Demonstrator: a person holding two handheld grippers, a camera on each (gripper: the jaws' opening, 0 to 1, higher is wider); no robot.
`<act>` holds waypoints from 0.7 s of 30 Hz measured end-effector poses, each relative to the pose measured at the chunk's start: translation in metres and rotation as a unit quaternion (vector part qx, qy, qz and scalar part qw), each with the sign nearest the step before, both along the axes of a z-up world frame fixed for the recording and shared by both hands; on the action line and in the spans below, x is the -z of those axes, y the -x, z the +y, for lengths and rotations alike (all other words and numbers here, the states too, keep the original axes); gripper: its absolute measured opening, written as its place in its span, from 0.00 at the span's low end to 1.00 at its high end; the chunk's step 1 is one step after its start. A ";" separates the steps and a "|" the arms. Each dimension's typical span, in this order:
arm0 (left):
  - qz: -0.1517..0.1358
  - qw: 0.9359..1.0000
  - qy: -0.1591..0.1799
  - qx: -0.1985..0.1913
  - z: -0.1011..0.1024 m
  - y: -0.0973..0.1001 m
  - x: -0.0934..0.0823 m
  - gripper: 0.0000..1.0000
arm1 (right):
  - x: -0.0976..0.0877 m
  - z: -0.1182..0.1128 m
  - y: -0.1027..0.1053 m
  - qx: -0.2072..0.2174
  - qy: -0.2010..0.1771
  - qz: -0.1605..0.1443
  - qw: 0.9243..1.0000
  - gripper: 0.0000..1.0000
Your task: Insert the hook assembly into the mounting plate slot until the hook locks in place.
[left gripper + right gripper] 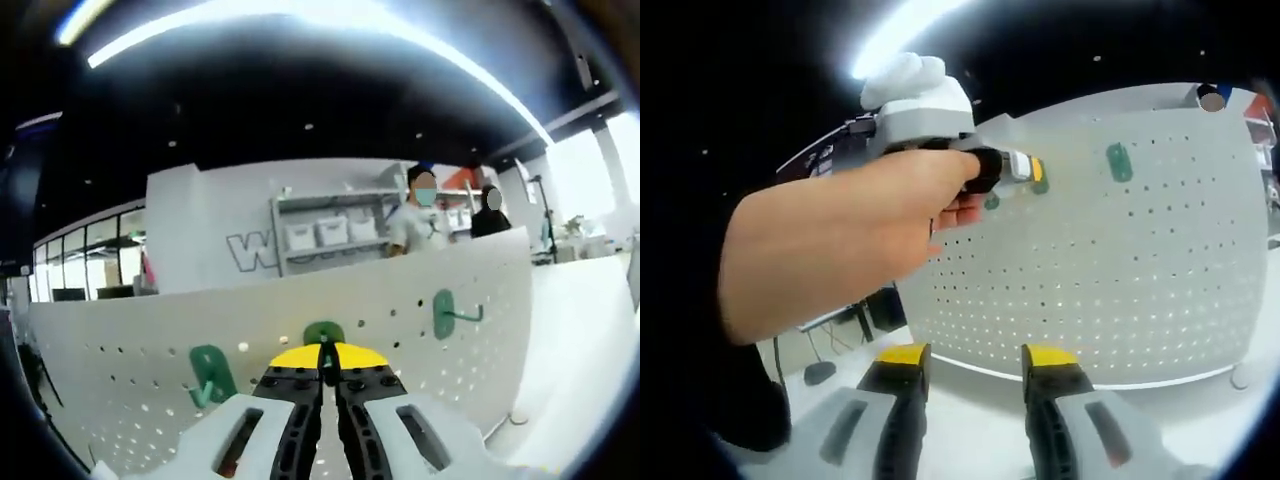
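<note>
Green hook [323,333] sits clamped at left hand-held gripper [328,358] tips against pegboard [400,330].

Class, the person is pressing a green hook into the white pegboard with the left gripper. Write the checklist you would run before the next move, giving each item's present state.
1. Left gripper shut on the middle hook: ok, jaws closed at it.
2. Middle hook locked into the pegboard: cannot tell, the jaws hide the seat.
3. Other hooks visible: ok, left hook and right hook both on the board.
4. Right gripper free: ok, open and holding nothing.
5. Right gripper clear of the board: ok, it is held back.
</note>
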State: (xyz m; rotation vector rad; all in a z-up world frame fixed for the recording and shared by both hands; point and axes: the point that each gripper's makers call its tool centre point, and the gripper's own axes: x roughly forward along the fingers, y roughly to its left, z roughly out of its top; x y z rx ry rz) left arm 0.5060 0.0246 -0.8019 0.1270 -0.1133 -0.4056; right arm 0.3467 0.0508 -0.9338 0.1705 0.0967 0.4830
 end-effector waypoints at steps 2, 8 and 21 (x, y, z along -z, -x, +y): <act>0.003 1.000 0.008 -0.006 0.001 -0.001 0.000 0.03 | 0.000 0.000 0.000 0.000 0.000 0.000 1.000 0.34; 0.006 0.999 0.028 -0.024 0.001 -0.001 0.000 0.03 | 0.001 0.002 0.000 -0.004 0.001 0.001 1.000 0.34; 0.003 0.996 0.036 -0.080 0.000 -0.001 0.000 0.03 | -0.001 0.004 0.001 -0.011 -0.003 0.000 1.000 0.34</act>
